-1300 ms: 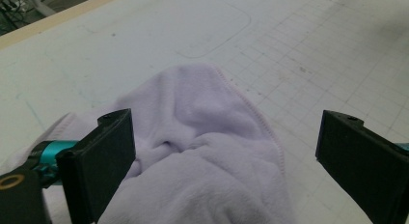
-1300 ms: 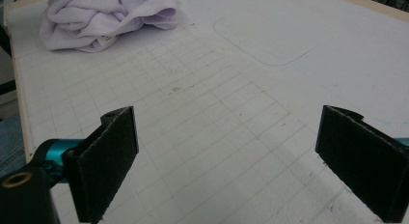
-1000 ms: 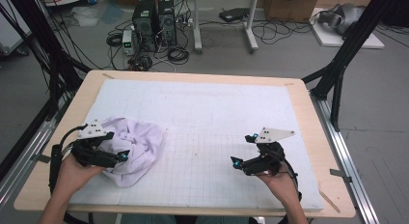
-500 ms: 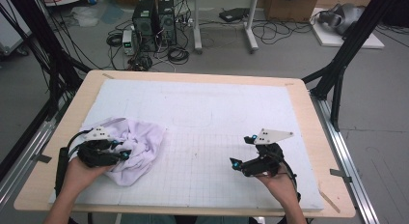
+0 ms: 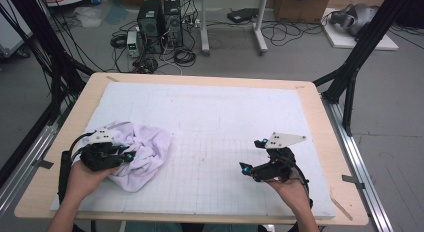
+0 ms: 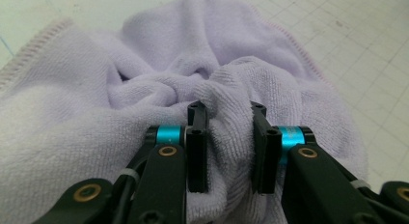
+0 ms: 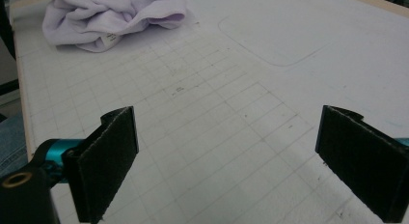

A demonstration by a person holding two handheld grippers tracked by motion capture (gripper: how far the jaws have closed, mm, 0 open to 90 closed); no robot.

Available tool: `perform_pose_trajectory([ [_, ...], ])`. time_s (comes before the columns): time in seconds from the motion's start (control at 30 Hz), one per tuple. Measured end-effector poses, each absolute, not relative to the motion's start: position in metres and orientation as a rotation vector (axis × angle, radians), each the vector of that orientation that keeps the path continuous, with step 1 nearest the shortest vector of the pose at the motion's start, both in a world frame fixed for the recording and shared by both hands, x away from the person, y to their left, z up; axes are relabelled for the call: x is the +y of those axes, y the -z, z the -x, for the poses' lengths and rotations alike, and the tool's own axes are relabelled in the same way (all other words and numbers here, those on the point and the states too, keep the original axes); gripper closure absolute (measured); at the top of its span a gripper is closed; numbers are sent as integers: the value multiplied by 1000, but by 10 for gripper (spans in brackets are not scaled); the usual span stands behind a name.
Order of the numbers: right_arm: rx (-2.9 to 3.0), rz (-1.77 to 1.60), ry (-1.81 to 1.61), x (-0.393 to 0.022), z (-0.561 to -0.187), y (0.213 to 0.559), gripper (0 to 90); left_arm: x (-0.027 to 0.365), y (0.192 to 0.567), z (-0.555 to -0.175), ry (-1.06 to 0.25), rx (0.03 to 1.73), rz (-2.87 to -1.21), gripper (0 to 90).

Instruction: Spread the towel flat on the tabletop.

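My left gripper [image 6: 226,151] has just been closing its jaws, and now they pinch a raised fold of the lilac towel [image 6: 144,89] between them; the pads press into the cloth on both sides, so the fold is grasped. The towel lies crumpled at the near left part of the white grid mat [image 5: 215,142], close to the mat's left edge and not far from the near edge of the wooden table [image 5: 320,117]; in the high view my left hand [image 5: 85,174] comes over its near side. My right gripper [image 7: 226,161] rests low above the mat at the near right, well apart from the towel; its jaws stand wide and nothing is between them, only bare grid.

Between the two grippers the mat is free; also the whole far half of the mat is free up to the far edge of the table.

In the left gripper view the towel runs out of the picture at the left and at the bottom, so I cannot see how much cloth lies under my jaws; one stitched hem shows at the upper left and another at the right. In the right gripper view a small white label [image 7: 107,38] sits on the towel; its print is too small to read.
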State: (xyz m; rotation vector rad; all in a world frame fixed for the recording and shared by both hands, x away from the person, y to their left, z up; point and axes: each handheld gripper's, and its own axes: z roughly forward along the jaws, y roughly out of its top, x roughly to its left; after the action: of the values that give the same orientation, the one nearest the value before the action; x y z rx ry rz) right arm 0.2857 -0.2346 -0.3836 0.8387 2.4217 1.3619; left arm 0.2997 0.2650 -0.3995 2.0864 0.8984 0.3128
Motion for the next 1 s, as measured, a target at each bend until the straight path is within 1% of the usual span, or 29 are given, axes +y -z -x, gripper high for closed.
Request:
perform_pose_trajectory([
  [0.2,2420,-837,-1358,-235,-286,382,70,242,384,-302,-311,832,-2087,749],
  [0.33,2414,-825,-1367,-232,-288,377,70,225,374,-295,-302,758,-2066,758],
  [0.43,2425,-807,-1375,-222,-292,374,71,218,371,-289,-301,723,-2060,762],
  [0.47,2437,-785,-1377,-212,-295,374,71,217,372,-288,-301,715,-2074,761],
  [0.5,2437,-785,-1377,-212,-295,374,71,216,374,-288,-304,715,-2090,759],
  [0.53,2471,-765,-1393,-197,-298,376,71,217,376,-288,-299,717,-2101,748],
  [0.57,2482,-748,-1394,-190,-299,377,72,219,378,-288,-288,721,-2101,716],
  [0.6,2498,-739,-1398,-183,-301,378,89,221,379,-287,-265,719,-2088,664],
  [0.63,2498,-739,-1398,-183,-301,378,89,224,378,-286,-243,719,-2069,588],
  [0.67,2526,-701,-1410,-169,-306,377,149,227,376,-285,-233,725,-2051,516],
  [0.7,2526,-701,-1410,-169,-306,377,149,230,374,-284,-244,728,-2040,516],
  [0.73,2551,-676,-1392,-154,-313,376,151,233,371,-282,-255,734,-2027,439],
  [0.77,2551,-676,-1392,-154,-313,376,151,236,369,-282,-268,733,-2020,439],
  [0.8,2563,-656,-1397,-147,-317,376,161,239,366,-282,-284,738,-2019,415],
  [0.9,2593,-616,-1404,-126,-327,376,197,246,364,-285,-314,763,-2029,386],
  [0.93,2614,-593,-1395,-109,-335,379,208,247,366,-286,-323,778,-2037,415],
  [0.97,2614,-593,-1395,-109,-335,379,208,248,369,-288,-331,792,-2052,415],
  [1.0,2633,-589,-1392,-102,-338,382,220,249,373,-289,-324,807,-2066,441],
])
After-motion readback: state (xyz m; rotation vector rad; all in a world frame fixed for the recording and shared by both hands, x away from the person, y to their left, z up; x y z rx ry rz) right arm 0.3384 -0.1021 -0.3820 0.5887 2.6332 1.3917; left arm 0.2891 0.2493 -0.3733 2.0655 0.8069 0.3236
